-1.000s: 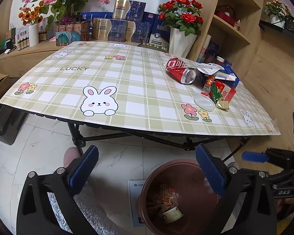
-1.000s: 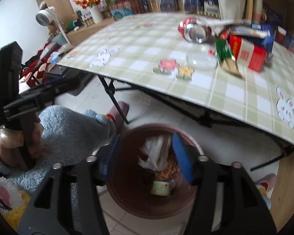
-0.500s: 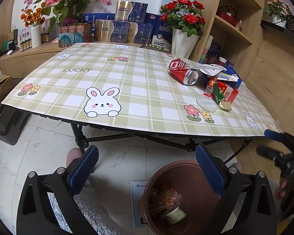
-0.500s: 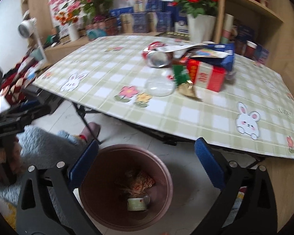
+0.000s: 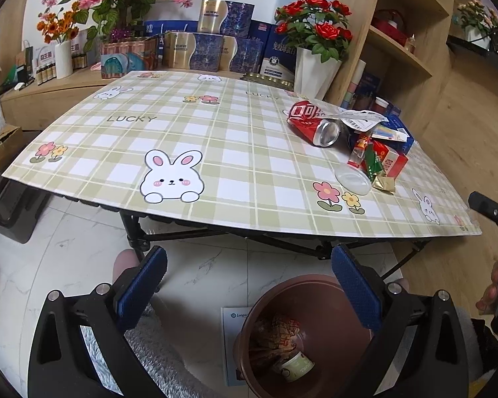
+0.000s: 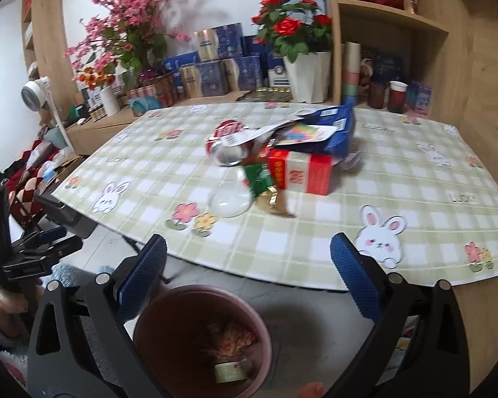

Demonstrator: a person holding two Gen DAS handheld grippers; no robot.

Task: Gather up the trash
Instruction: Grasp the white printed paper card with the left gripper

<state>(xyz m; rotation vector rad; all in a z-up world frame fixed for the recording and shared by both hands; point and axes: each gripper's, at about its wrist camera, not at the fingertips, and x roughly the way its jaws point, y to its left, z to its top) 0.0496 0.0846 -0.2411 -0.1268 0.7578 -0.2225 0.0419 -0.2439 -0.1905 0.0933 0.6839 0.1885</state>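
The trash pile (image 6: 282, 162) lies on the table (image 6: 315, 242) at twelve o'clock from the right gripper (image 6: 249, 278), the nearer one, whose jaws are spread wide and empty above the bin (image 6: 149, 318).

— What changed at the right gripper (image 6: 248, 273)?
— A second ago its jaws held a white crumpled scrap over the brown bin (image 6: 201, 338). They have just been opening, and nothing was between them any more.
— And its place?
— It rose and swung from the bin toward the table (image 6: 315, 232) — the trash pile (image 6: 282, 159) came to the middle of its view.
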